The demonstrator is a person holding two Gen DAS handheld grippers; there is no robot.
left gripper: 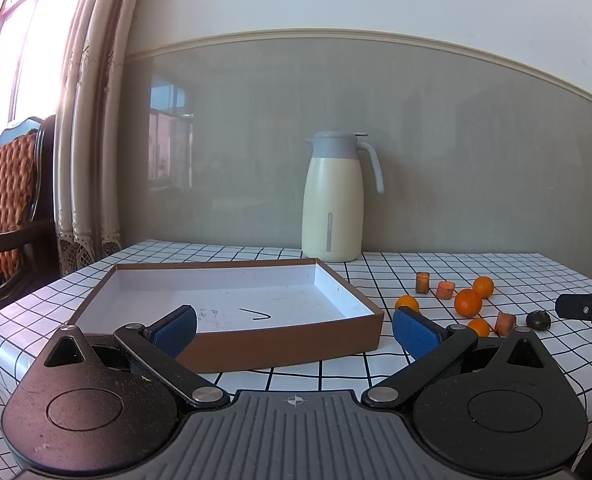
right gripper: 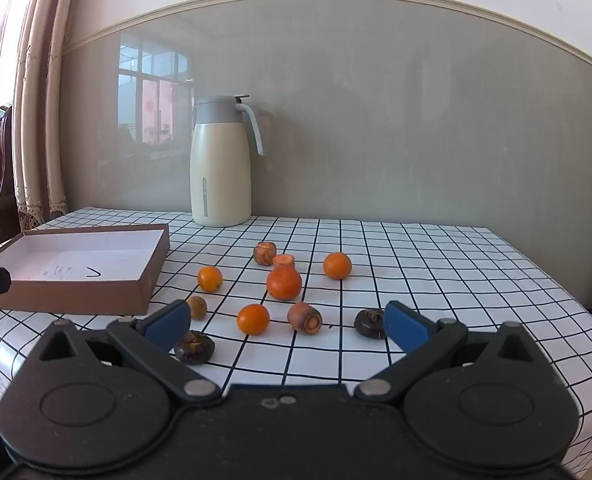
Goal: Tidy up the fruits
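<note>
Table (right gripper: 415,264) covered with a glossy white cloth printed in a thin black grid; it stands against a smooth grey wall panel (right gripper: 375,120) with a pale moulding along its top, and the panel mirrors a window. Curtain (left gripper: 92,120), beige with a lace hem, hangs at the left beside a dark wooden chair with a woven orange back (left gripper: 4,184). A cream thermos jug (right gripper: 220,168), matte grey lid and handle, stands upright at the wall. Shallow rectangular cardboard box (right gripper: 80,268), brown outside, white inside with pen marks on its floor, lies on the left of the table with nothing in it. Fruits lie loose on the cloth to the right of the box: small round oranges, the largest (right gripper: 284,283) near the middle, another (right gripper: 253,319) nearer the camera; stubby cut carrot pieces (right gripper: 305,317); dark wrinkled round fruits (right gripper: 194,346). Left gripper (left gripper: 294,326): blue-padded fingers spread apart, holding nothing, in front of the box. Right gripper (right gripper: 286,322): fingers spread apart, holding nothing, low over the near fruits.
</note>
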